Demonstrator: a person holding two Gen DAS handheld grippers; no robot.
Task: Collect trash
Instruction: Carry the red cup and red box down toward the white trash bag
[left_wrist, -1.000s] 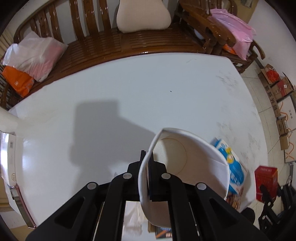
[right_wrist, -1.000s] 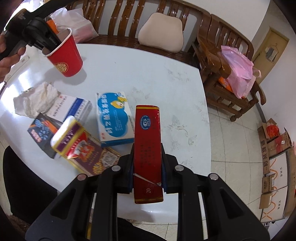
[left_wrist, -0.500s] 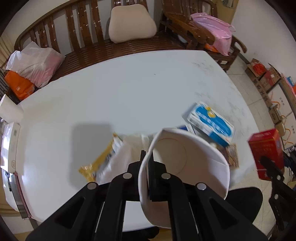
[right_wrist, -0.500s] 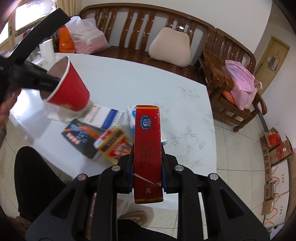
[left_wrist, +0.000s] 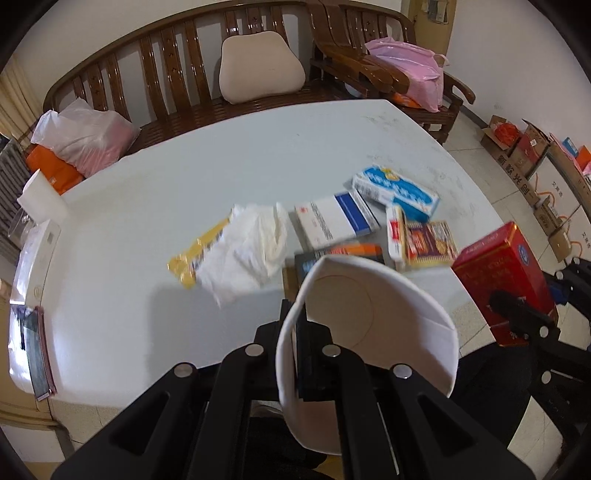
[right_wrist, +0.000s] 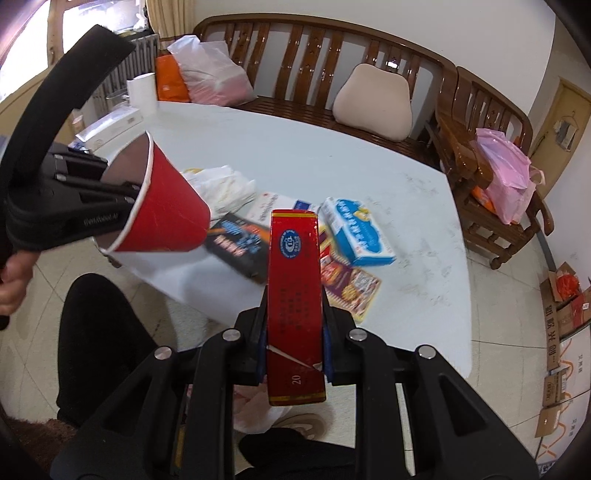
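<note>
Left gripper (left_wrist: 295, 354): jaws clamped on the rim of a red paper cup (right_wrist: 162, 218), white inside, tilted above the surface's (left_wrist: 229, 158) near edge. Right gripper (right_wrist: 293, 343): jaws clamped on a slim red box (right_wrist: 293, 295), held beyond that edge, angled downward.

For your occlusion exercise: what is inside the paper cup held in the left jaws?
The paper cup looks empty: its white inner wall and round bottom show bare. One finger of the left gripper reaches inside at the rim, hiding a strip of wall.
</note>
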